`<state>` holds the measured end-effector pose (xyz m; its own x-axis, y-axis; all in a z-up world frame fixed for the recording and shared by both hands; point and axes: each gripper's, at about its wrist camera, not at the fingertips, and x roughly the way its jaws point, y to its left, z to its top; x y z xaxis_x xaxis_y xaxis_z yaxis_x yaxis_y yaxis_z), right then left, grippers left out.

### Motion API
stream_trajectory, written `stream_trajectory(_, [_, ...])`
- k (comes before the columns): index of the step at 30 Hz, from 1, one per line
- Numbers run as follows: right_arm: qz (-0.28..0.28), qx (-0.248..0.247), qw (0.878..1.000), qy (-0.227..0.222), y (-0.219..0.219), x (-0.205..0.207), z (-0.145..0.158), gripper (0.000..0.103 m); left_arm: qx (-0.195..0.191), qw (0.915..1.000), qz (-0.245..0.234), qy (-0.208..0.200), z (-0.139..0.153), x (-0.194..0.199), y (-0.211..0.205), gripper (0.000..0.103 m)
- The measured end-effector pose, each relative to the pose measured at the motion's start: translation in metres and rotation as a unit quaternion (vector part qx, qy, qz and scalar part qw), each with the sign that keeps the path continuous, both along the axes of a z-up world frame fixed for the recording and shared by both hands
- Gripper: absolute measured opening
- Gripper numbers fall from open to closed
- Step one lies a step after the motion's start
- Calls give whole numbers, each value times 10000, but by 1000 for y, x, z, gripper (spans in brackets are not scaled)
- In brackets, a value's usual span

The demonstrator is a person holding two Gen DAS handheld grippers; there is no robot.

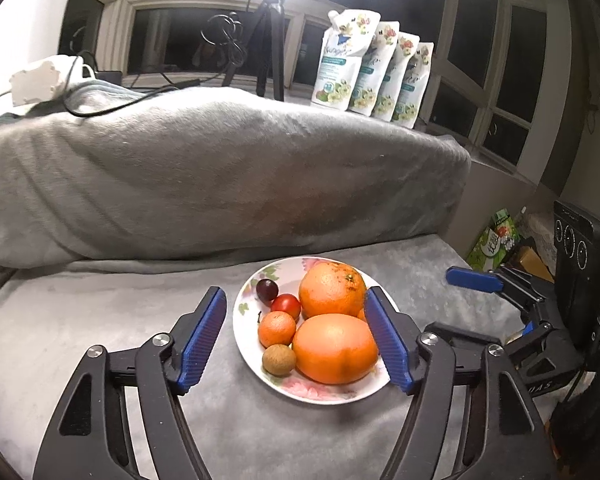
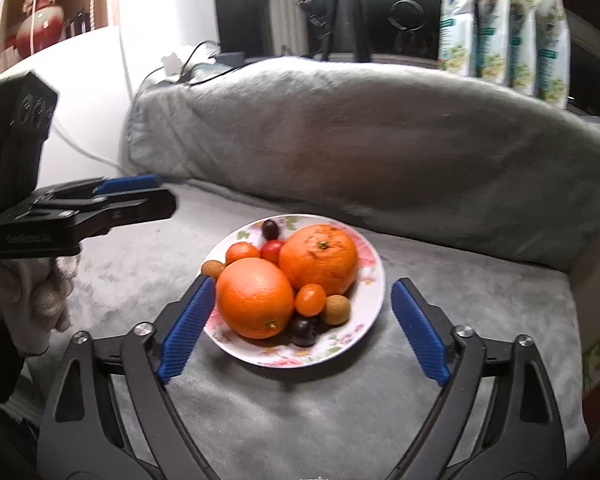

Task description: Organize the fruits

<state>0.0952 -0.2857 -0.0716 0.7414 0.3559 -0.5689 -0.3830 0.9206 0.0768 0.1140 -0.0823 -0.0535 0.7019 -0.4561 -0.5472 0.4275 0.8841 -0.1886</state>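
- My left gripper [image 1: 296, 336] hangs low over the plate [image 1: 244, 344], jaws spread wide and holding nothing; the right gripper [image 2: 300, 330] is just as wide and bare on its side.
- The fruit is all on the flowered plate on the grey blanket [image 1: 100, 320]: 2 oranges [image 2: 254, 298] touching each other, a mandarin [image 1: 277, 329], a red tomato [image 1: 286, 306], a dark grape [image 1: 267, 289] and a brown longan [image 1: 279, 360]. The right view adds a small orange tomato [image 2: 310, 299], a 2nd longan [image 2: 335, 309] and a 2nd dark grape [image 2: 302, 331].
- My worry: the pile is tight. Lifting either orange could free the small fruit leaning on it, and they would roll off onto the soft blanket.
- Both grippers crowd 1 plate, so closing in together risks a knock between fingers, or a tipped rim on that yielding cover.
- Behind, a grey cushion [image 2: 380, 140] blocks any far escape.
- Farther back, 4 pouches [image 1: 374, 76] stand on the sill beside a tripod [image 1: 268, 40]; their script looks like a brand name but I cannot read it for sure.
- A green box [image 1: 494, 240] at right carries Chinese characters, too small to make out.
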Motion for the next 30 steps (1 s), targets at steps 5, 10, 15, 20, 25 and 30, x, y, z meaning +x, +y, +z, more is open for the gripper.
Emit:
stream_trajectory(5, [-659,98,9976,-177,-12,-12,6,103,39,9997,167,-161,5,-16,4,80])
stream_trajectory(10, [-1265,202,9914,-284,-25,-23,9,103,141,9991,294,-264,7,-30,7,80])
stream_trajectory(15, [-1711,94,9846,-338,-32,-30,9,103,300,9982,430,-276,4,-39,4,81])
stream_trajectory(20, [-1798,120,9829,-384,-36,-39,11,103,393,9972,595,-234,-1,-45,5,81])
stream_trajectory(25, [-1813,45,9825,-436,-34,-44,13,103,433,9971,596,-211,-2,-51,3,81])
stream_trajectory(30, [-1801,45,9826,-455,-34,-45,13,103,429,9969,608,-244,1,-55,3,81])
